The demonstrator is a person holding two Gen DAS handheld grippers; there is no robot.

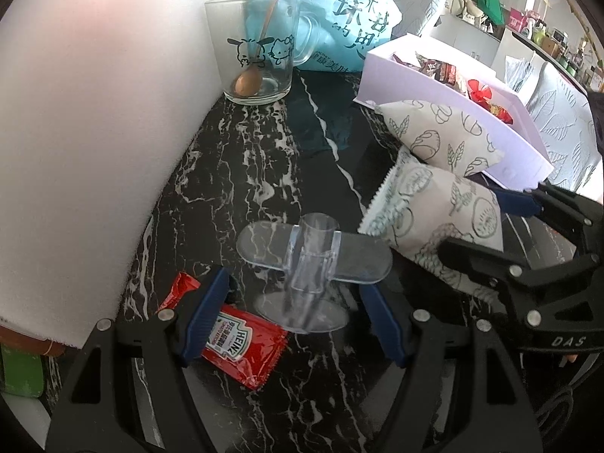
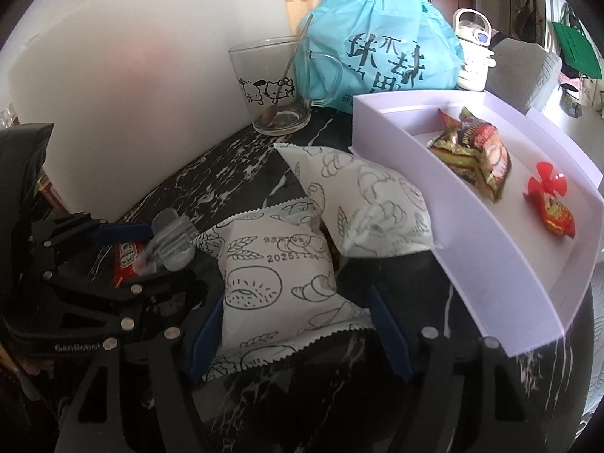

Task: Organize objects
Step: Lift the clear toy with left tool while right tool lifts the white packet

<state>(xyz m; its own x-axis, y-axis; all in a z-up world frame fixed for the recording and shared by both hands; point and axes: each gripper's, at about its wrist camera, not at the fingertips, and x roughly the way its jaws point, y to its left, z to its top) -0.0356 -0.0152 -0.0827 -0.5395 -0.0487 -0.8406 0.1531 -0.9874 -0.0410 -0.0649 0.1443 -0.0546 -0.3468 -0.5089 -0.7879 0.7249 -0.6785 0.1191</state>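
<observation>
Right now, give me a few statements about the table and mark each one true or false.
1. A spoon stands in the glass mug. True.
2. The tray is empty. False: snack packets lie in it.
3. The ketchup packet lies in the tray. False: it lies on the table by the left gripper.
4. A bread packet sits between the right gripper fingers. True.
5. The clear plastic piece is in the mug. False: it stands on the table.

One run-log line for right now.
left gripper: open around clear plastic piece | right gripper: astride bread packet | tray: snacks inside
</observation>
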